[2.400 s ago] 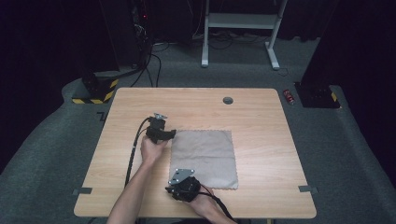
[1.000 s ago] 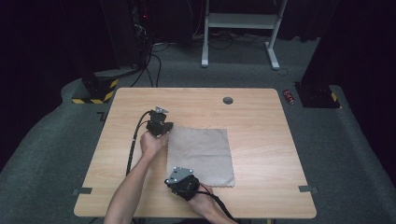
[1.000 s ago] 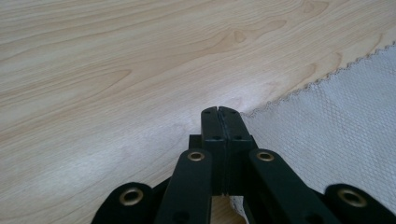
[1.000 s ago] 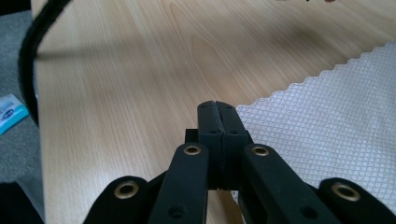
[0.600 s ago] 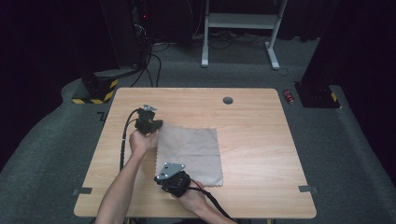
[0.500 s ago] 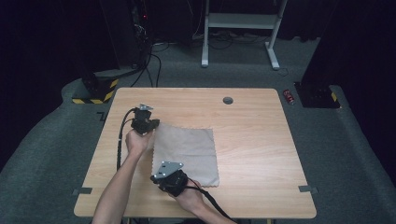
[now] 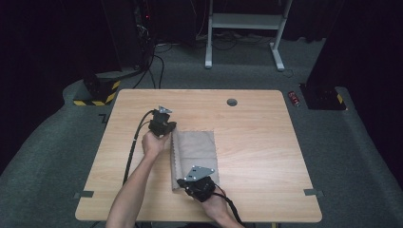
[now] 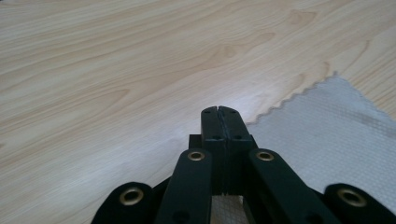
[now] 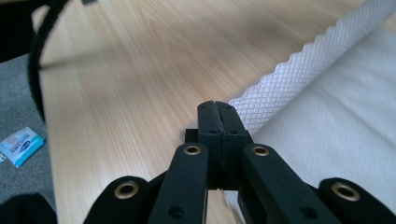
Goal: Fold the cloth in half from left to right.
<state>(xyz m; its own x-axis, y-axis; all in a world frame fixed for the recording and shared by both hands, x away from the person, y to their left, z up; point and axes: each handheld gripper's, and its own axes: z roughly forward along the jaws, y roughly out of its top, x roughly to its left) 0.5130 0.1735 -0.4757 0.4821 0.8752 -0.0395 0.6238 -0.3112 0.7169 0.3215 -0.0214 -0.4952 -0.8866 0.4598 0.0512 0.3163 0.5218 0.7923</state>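
Note:
A grey waffle-textured cloth (image 7: pixel 196 151) with zigzag edges lies on the wooden table (image 7: pixel 266 142), its left side doubled over. My left gripper (image 7: pixel 171 129) is at the cloth's far left corner and is shut on that corner (image 8: pixel 327 140); its jaws (image 8: pixel 218 111) are pressed together at the zigzag edge. My right gripper (image 7: pixel 182 183) is at the near left corner, shut on the cloth there. In the right gripper view the jaws (image 9: pixel 217 105) meet where the scalloped edge (image 9: pixel 299 70) lies over a lower layer of cloth.
A round dark grommet (image 7: pixel 232 102) sits near the table's far edge. Black cables (image 7: pixel 132 149) trail from the grippers off the near side. A white stand (image 7: pixel 242 21), a striped block (image 7: pixel 97 92) and a red item (image 7: pixel 294 98) are on the floor beyond. A blue packet (image 9: pixel 21 145) lies on the carpet.
Both grippers first dragged the cloth to the left, then came back to the right with its left edge. The cloth now looks narrower, with that edge laid over it.

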